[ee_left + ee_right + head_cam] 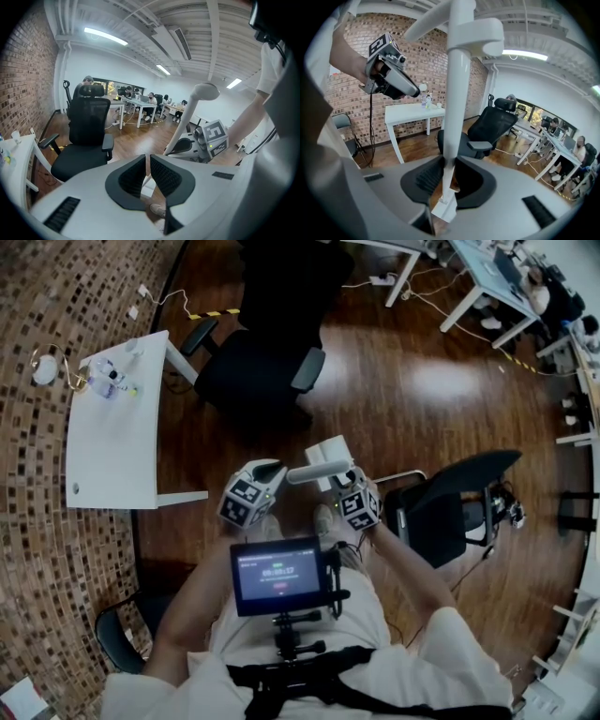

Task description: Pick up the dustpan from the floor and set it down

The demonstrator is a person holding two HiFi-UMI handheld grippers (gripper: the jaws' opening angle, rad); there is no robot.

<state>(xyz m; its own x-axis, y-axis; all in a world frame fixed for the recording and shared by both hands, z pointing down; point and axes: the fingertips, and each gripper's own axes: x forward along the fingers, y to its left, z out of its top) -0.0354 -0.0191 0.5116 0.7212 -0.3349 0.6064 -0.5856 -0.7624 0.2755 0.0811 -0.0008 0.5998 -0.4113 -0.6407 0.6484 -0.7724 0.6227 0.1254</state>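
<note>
The white dustpan hangs off the floor in front of me: its pan [330, 452] is at the far end and its long handle [317, 472] points toward my left gripper. My right gripper [345, 479] is shut on that handle; in the right gripper view the handle [454, 93] rises between the jaws [449, 171] and the pan [445, 208] shows below them. My left gripper [274, 468] is just left of the handle's end, apart from it. Its jaws [148, 164] stand shut with nothing between them. From there the handle [185, 124] and the right gripper's marker cube [214, 136] are seen.
A black office chair [258, 367] stands ahead on the wooden floor, with a white table [117, 442] to its left by the brick wall. A second black chair [450, 507] is close on my right and another [117, 638] at lower left. Desks [487, 277] are far right.
</note>
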